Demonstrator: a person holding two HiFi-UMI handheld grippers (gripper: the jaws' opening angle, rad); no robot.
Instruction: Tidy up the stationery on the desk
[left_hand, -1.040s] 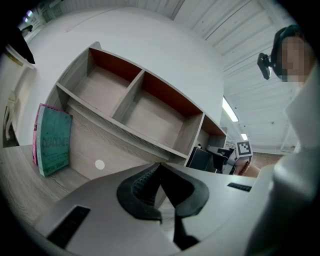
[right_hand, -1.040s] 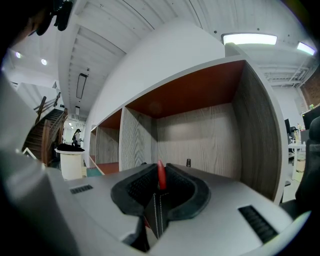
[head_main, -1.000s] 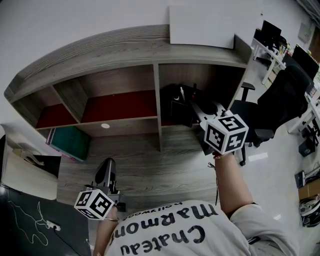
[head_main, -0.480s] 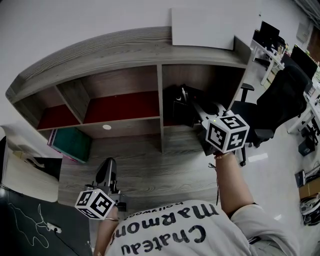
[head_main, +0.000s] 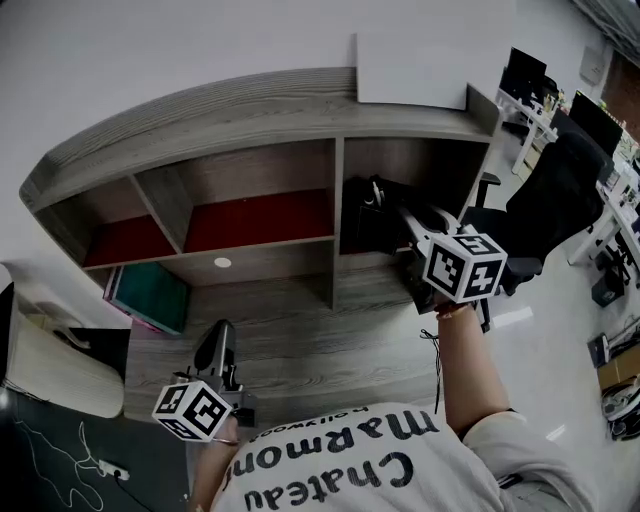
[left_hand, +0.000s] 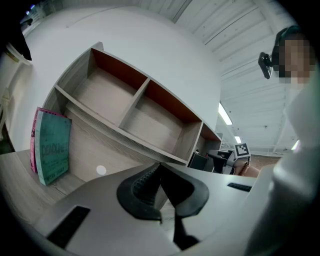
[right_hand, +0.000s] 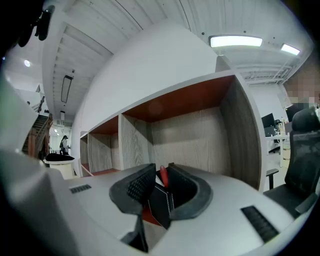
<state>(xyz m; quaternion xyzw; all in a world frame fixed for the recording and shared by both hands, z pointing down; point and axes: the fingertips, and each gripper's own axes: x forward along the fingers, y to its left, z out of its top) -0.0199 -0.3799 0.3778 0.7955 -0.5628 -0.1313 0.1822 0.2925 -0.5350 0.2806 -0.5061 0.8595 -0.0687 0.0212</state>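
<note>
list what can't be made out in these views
Right gripper view: the right gripper covers the held item except a dark body and red tip; unidentifiable.
Left gripper view: teal book, cover print too blurred.
Head view: the black object is shadowed, partly behind that gripper.

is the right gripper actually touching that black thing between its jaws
Touching. The right gripper view shows the right hand-held gripper with its jaws closed on the black object, which sits clamped between the two pads.
</note>
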